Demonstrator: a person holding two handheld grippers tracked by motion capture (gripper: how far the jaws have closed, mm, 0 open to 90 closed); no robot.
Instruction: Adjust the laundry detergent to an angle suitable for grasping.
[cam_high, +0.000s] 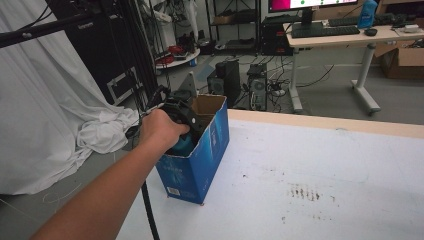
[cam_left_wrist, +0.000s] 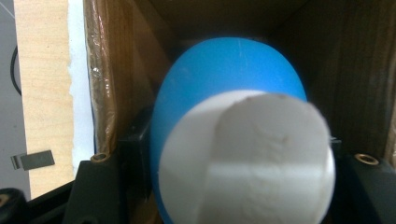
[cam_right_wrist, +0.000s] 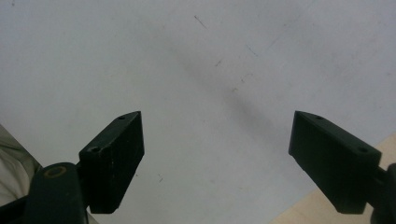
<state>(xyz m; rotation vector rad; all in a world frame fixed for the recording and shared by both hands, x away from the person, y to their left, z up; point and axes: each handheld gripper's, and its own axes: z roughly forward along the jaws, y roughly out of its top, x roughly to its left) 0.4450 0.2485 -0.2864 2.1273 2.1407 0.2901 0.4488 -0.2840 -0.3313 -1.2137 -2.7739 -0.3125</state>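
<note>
Left tool (cam_high: 186, 131) holds a blue bottle (cam_left_wrist: 224, 84) inside the box (cam_high: 200, 165).

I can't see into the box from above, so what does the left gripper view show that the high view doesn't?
Left gripper view alone: a blue, rounded object with a white cylindrical end between the left gripper's black fingers, against brown inner walls. High view alone: the hand, the white tabletop, the room behind. Both: the open blue cardboard box.
</note>
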